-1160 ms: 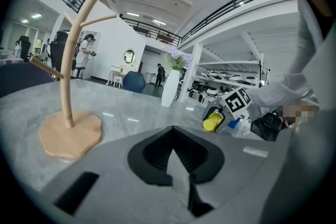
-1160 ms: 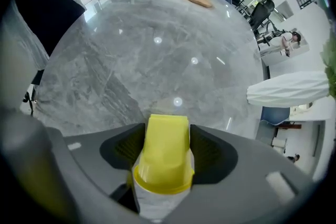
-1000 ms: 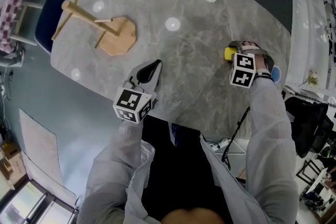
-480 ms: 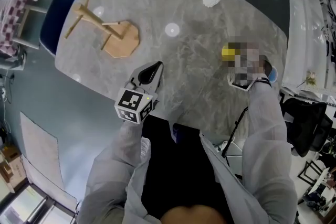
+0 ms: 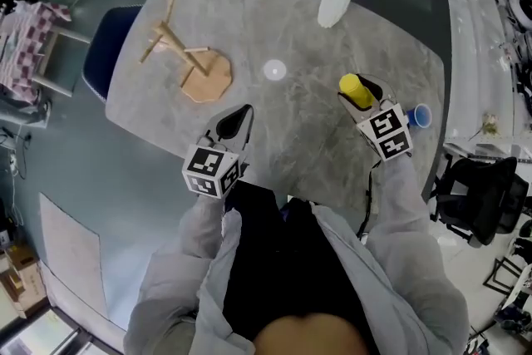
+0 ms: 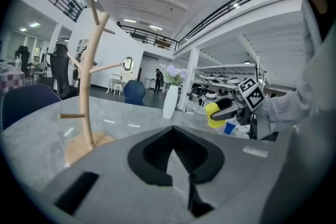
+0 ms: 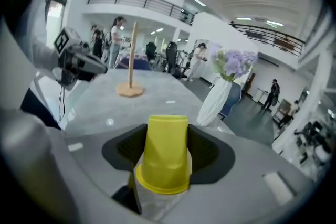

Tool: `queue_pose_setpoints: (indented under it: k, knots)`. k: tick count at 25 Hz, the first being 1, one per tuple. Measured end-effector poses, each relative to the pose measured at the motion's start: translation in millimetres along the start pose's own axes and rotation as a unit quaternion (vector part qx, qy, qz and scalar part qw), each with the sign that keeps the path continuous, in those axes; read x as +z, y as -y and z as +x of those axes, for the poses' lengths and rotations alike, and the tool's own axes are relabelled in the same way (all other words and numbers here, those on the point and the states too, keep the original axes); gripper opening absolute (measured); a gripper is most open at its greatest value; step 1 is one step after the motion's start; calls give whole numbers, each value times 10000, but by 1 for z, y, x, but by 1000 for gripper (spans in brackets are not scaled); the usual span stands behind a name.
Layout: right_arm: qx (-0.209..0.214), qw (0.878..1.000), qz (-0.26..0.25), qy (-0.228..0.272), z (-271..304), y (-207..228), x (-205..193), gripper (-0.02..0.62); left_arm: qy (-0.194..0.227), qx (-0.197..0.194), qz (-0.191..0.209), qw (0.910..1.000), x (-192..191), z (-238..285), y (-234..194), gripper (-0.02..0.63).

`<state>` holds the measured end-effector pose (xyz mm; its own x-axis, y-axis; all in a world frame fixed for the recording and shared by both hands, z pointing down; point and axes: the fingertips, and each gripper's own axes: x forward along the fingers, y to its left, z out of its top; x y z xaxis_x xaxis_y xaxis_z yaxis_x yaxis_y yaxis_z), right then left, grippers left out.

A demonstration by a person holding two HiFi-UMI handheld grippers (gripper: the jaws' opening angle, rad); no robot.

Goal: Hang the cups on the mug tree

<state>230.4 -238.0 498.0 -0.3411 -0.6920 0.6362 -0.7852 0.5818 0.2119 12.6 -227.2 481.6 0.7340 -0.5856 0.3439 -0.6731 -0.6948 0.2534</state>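
Head view: the wooden branched mug tree (image 5: 189, 66) stood at the far left of the grey marble tabletop (image 5: 307, 137), and a small blue cup (image 5: 420, 116) sat near the right edge

Left gripper view: the left gripper (image 6: 172, 134) had its jaws together, with nothing between them

Right gripper view: the right gripper (image 7: 167, 134), whose jaws had just been closing, was clamped on the yellow plastic cup (image 7: 164, 160), rim toward the camera
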Motion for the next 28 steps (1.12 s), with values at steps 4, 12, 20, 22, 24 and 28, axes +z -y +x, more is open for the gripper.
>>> queue_pose_setpoints:
  k: [4, 12, 20, 22, 24, 28]
  knots:
    - [-22, 9830, 1518, 1030, -20, -7, 36, 255, 107, 66, 33, 9999, 12, -18, -3, 5]
    - [531, 7854, 5301, 3152, -45, -24, 70, 258, 547, 438, -125, 9975, 29, -51, -25, 5]
    - [710, 7277, 5752, 3669, -21, -67, 116, 261, 635, 686, -303, 9952, 26, -80, -64, 3]
    - [744, 7285, 5713, 3706, -13, -72, 128, 261, 642, 688, -294, 9951, 27, -81, -73, 3]
    - [747, 7333, 5619, 3754, -5, -74, 141, 261, 646, 672, -270, 9953, 30, -83, -82, 5]
    - [752, 7318, 5485, 3974, 11, -77, 177, 262, 665, 648, -190, 9955, 40, -91, -106, 5]
